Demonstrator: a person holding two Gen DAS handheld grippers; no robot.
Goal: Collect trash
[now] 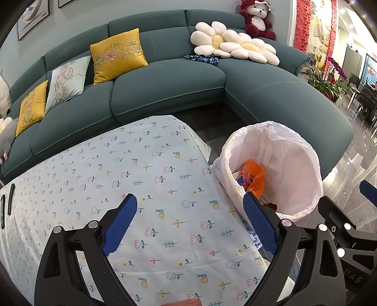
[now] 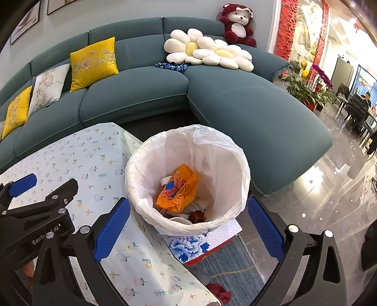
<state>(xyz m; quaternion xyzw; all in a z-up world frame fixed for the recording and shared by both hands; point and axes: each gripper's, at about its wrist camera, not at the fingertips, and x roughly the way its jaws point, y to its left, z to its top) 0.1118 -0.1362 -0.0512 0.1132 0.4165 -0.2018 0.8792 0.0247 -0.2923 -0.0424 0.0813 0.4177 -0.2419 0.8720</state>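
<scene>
A teal sofa [image 1: 165,82] curves behind everything, carrying yellow cushions [image 1: 116,55], flower pillows [image 1: 233,46] and a stuffed bear [image 1: 256,18]. In front lies a table under a flowered cloth [image 1: 146,188], bare except for two dark remotes [image 1: 7,202] at its left edge. Just beside its right edge stands a white-lined bin [image 2: 188,179], resting on a blue-flowered box [image 2: 200,244]. The trash, an orange bag [image 2: 179,190] and scraps, sits inside. The left claw [image 1: 190,223] hangs wide open over the cloth, empty. The right claw [image 2: 188,230] gapes beside the bin's near rim, holding nothing.
</scene>
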